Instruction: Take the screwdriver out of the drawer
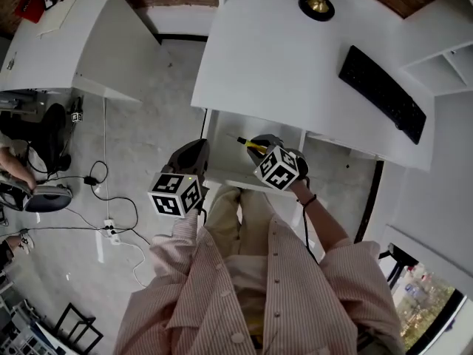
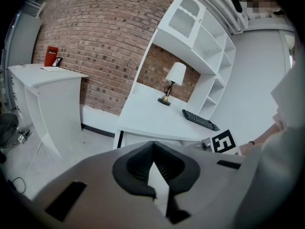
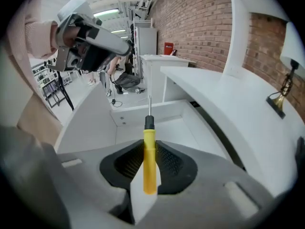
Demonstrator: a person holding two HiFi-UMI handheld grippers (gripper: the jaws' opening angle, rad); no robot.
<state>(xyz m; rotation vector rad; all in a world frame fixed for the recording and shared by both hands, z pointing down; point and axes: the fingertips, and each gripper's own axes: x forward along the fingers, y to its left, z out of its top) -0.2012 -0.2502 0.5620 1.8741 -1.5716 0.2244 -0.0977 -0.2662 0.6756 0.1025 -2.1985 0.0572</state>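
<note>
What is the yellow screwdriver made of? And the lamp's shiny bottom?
The screwdriver handle looks like smooth yellow plastic with a black collar; its thin grey shaft looks like metal. The lamp base is golden and glinting, probably brass-coloured metal, though too small to be sure.

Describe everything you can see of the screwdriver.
The screwdriver has a slim yellow handle, plastic-looking, a black collar and a thin bare metal shaft. The right gripper clamps the handle between its dark ribbed jaws, butt end toward the camera, shaft pointing away over the open white drawer. Nothing else touches it.
</note>
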